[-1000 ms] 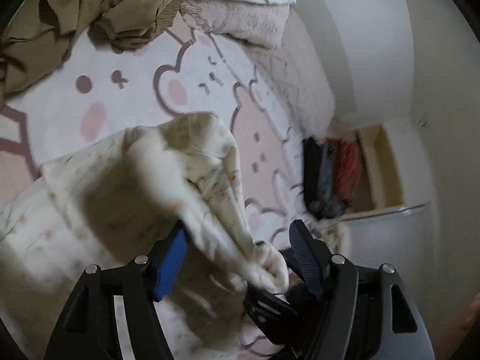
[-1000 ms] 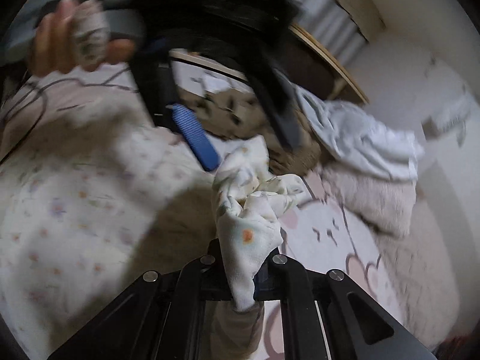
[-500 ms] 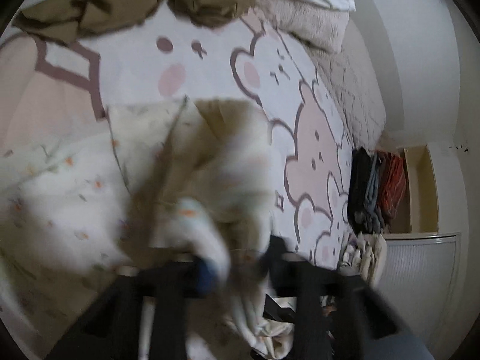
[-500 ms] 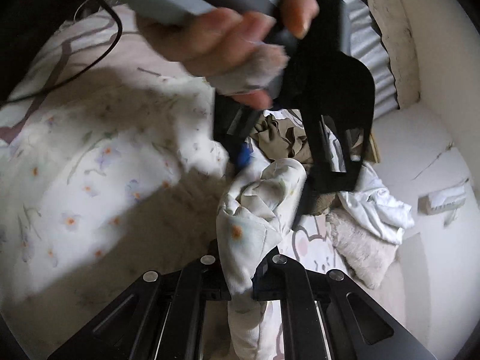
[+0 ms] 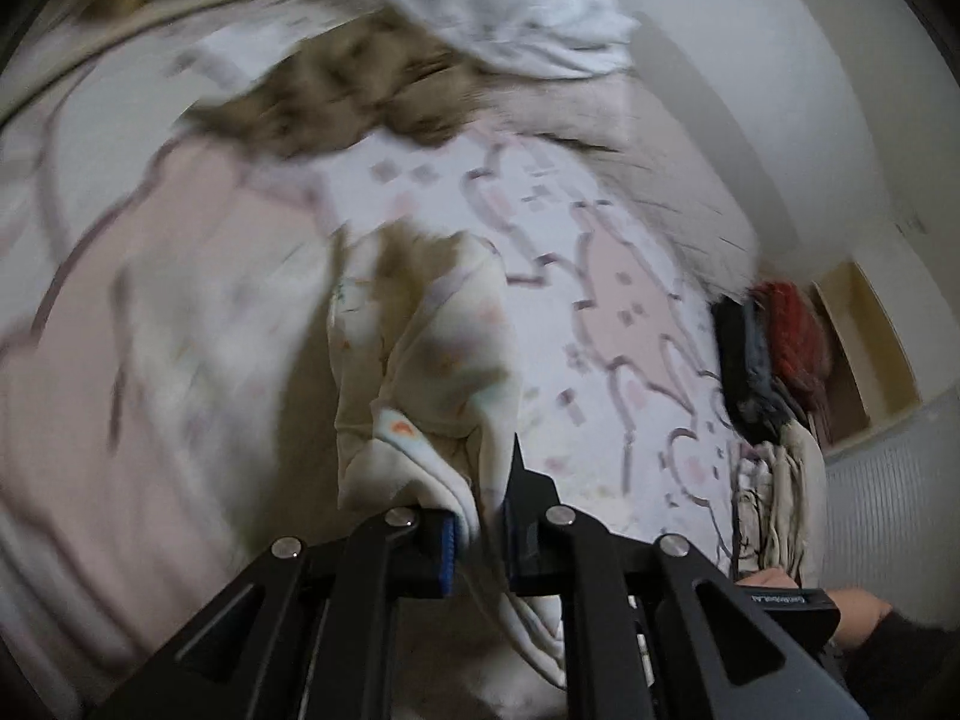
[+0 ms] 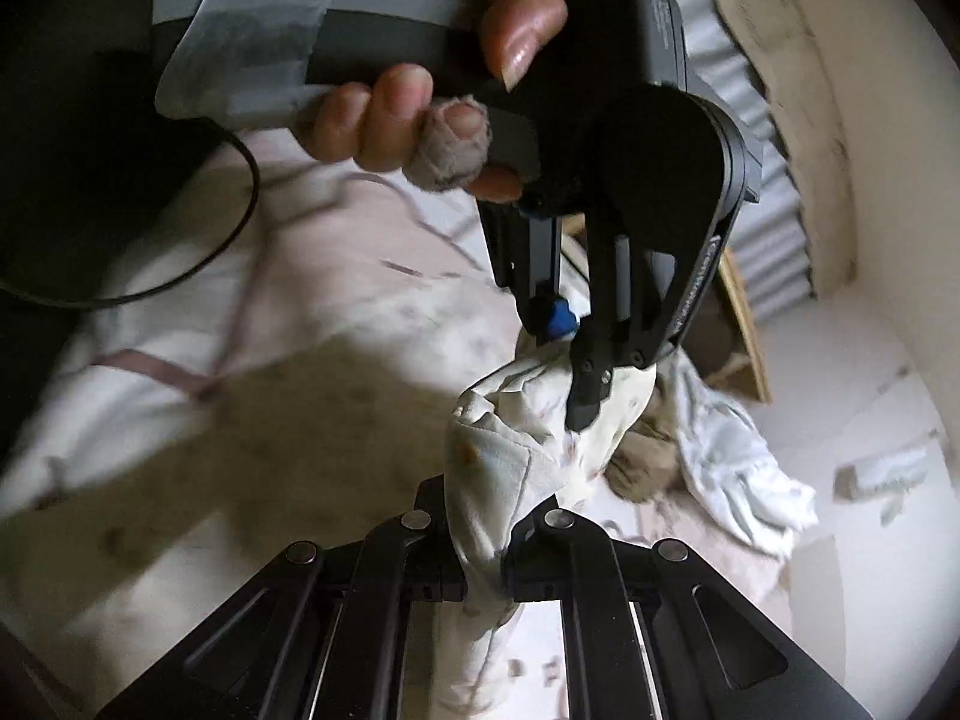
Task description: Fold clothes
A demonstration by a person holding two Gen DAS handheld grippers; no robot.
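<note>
A cream garment with a small flower print [image 5: 432,360] lies on the bed and rises in a bunched fold into my left gripper [image 5: 480,516]. Its jaws are closing, and the blue pads [image 5: 447,552] pinch the cloth. In the right wrist view the same garment [image 6: 498,468] is gathered between both grippers. My right gripper [image 6: 480,564] is shut on the lower end. The left gripper [image 6: 570,360], held by a hand [image 6: 384,108], bites the upper end just above it. The left wrist view is blurred.
A bunny-print sheet [image 5: 618,276] covers the bed. An olive garment [image 5: 342,96] and a white one [image 5: 516,30] are piled at the far end. Folded dark and red clothes [image 5: 768,360] are stacked at the right edge. A black cable [image 6: 228,228] trails left.
The left gripper's jaws went from wide open around the fold to closed on it. Both grippers swung across the bed and now stand close together on the cloth.
</note>
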